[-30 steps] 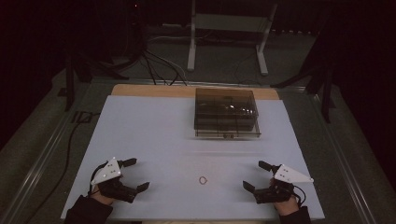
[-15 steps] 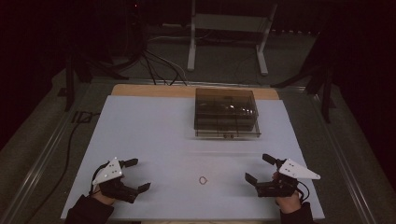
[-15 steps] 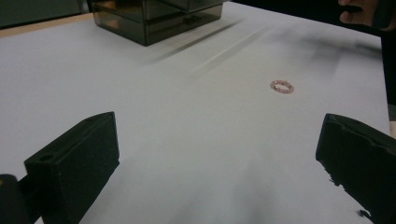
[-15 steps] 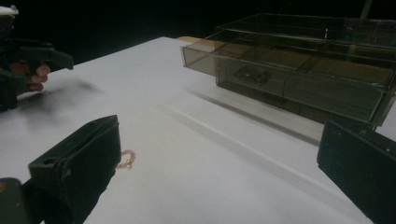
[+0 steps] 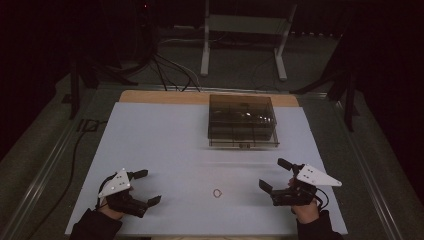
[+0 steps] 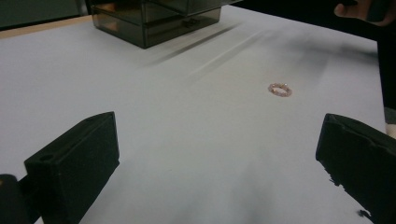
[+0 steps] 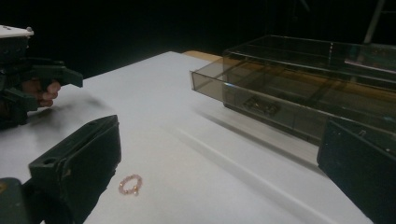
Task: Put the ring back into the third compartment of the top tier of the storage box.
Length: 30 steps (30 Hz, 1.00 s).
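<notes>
Table [image 5: 165, 145]: white sheet over a wooden top; it spans the centre and lower part of the high view, with a strip of bare wood along its far edge.
Drawer box [image 5: 242, 120]: smoky transparent case, upper centre of the high view, just right of the table's midline. Its long axis runs left to right in that view. In the right gripper view [image 7: 303, 88] it sits at upper right, and its bottom drawer stands slightly out from the case toward the near side of the table.
Right gripper [image 5: 281, 175]: lower right of the high view, held in a hand. Jaws spread wide, nothing between them; they point toward frame left.
Left gripper [image 5: 145, 187]: lower left of the high view, held in a hand. Jaws spread wide, nothing between them; they point toward frame right.
Bead ring [image 5: 217, 193]: small pinkish loop lying flat on the table, lower centre of the high view, between the two grippers and apart from both. It is nearer the right gripper. Being a round loop, it shows no clear long axis or heading. Left gripper view: right of centre [image 6: 279, 89]. Right gripper view: lower left [image 7: 129, 184], just beside the left-hand jaw.
</notes>
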Motion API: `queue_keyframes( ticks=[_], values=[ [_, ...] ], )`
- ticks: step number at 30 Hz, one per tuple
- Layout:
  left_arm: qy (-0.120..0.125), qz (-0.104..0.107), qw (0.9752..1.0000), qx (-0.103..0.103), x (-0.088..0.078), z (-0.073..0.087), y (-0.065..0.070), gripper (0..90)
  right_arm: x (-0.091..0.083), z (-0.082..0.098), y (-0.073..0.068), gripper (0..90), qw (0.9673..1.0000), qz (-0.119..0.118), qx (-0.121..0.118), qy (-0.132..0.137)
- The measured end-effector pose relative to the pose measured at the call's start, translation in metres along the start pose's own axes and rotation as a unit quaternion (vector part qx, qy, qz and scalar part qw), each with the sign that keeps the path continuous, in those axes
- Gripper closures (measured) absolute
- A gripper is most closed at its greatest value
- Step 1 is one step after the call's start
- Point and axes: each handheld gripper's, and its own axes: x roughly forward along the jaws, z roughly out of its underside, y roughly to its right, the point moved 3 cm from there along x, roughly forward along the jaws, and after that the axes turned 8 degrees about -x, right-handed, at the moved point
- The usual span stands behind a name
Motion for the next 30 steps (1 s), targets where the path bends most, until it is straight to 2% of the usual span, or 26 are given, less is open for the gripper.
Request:
queue_keyframes(
  ticks=[6, 21, 30],
  values=[
    [-0.001, 0.004, 1.0, 0.002, 0.001, 0.0, 0.001, 0.6, 0.013, -0.006, -0.004, 0.0, 0.9999, -0.014, -0.009, -0.004],
    [0.003, 0.008, 1.0, 0.005, 0.002, 0.0, 0.002, 0.6, 0.043, -0.01, -0.017, 0.0, 0.9986, -0.051, -0.002, -0.012],
    [0.002, 0.008, 1.0, 0.004, 0.001, 0.0, 0.003, 0.6, 0.067, -0.011, -0.028, 0.0, 0.9962, -0.083, -0.006, -0.026]
  ],
)
